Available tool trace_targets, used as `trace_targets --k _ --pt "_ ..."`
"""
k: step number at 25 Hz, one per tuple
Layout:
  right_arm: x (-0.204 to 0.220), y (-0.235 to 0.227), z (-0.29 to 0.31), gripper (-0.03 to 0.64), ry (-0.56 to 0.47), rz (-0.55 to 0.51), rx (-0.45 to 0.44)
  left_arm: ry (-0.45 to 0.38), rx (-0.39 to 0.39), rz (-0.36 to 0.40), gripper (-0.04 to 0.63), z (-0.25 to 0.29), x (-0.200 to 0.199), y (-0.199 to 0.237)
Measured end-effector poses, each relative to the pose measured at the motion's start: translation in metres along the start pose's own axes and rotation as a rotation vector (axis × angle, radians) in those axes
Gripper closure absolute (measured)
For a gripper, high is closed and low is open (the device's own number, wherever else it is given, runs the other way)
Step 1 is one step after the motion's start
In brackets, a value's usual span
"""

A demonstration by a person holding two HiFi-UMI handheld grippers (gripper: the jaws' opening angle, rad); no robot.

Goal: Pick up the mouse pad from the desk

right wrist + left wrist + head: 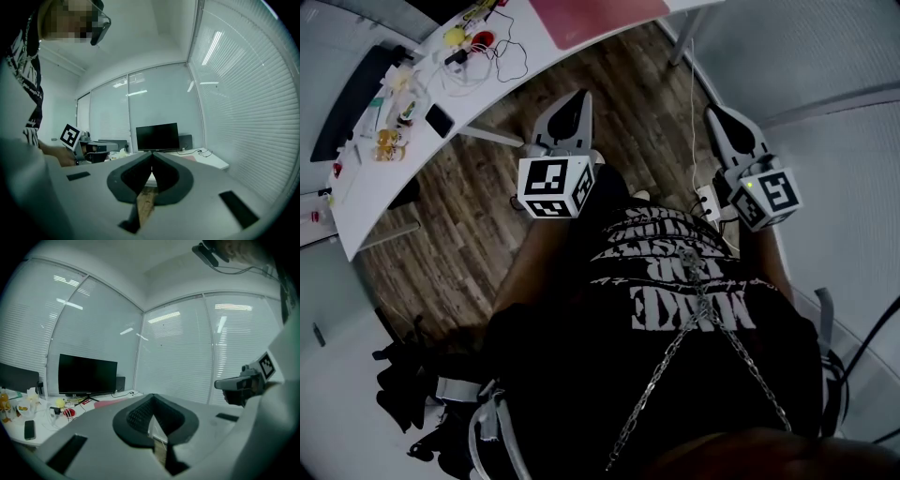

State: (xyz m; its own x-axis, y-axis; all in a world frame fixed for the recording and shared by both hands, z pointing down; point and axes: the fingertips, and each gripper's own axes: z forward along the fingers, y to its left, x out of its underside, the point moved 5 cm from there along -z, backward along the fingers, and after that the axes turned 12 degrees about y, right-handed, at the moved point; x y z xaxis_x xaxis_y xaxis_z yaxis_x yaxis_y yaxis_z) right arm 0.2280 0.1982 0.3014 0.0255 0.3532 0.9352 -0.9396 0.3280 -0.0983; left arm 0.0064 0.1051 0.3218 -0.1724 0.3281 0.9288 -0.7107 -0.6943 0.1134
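The mouse pad (591, 17) is a flat pink-red sheet lying on the white desk (487, 89), at the top of the head view. It shows as a pink strip (108, 402) in the left gripper view and faintly (191, 158) in the right gripper view. My left gripper (578, 97) hangs over the wooden floor short of the desk edge, shut and holding nothing. My right gripper (716, 113) is level with it to the right, also shut and empty. Both point toward the desk, well apart from the pad.
A black monitor (87, 375) stands at the back of the desk. Cables, a red object (481, 38), a yellow object (454, 37), a black phone (440, 120) and small bottles (405, 114) lie left of the pad. Blinds cover the windows (243, 93). A desk leg (680, 37) stands ahead.
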Motion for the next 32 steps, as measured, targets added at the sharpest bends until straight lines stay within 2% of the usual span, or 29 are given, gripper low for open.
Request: trace_targets --k 5,9,13,16,20,26,29,32 --pt "0.001 -0.016 0.005 0.616 0.0 0.022 0.035 -0.007 0.028 -0.007 0.589 0.014 -0.005 0.002" --pt "0.002 -0.019 0.02 0.617 0.002 0.005 0.011 -0.045 0.048 -0.016 0.589 0.031 -0.018 0.007" --pt "0.0 -0.028 0.049 0.617 0.05 -0.005 0.004 -0.007 0.058 -0.045 0.589 0.058 -0.011 0.024" --pt "-0.004 -0.04 0.078 0.617 0.088 0.024 -0.001 0.036 0.056 -0.079 0.589 0.079 -0.004 0.045" --pt "-0.02 -0.049 0.126 0.617 0.1 0.024 -0.021 0.036 0.043 -0.102 0.589 0.098 -0.013 0.082" --pt "-0.061 -0.07 0.192 0.617 0.054 -0.019 0.061 0.035 -0.012 -0.098 0.589 0.135 -0.03 0.153" --pt "-0.071 -0.078 0.215 0.617 0.067 -0.025 0.085 0.034 0.013 -0.133 0.589 0.154 -0.039 0.178" --pt "-0.083 -0.081 0.233 0.617 0.071 -0.032 0.107 0.012 0.061 -0.131 0.589 0.172 -0.055 0.194"
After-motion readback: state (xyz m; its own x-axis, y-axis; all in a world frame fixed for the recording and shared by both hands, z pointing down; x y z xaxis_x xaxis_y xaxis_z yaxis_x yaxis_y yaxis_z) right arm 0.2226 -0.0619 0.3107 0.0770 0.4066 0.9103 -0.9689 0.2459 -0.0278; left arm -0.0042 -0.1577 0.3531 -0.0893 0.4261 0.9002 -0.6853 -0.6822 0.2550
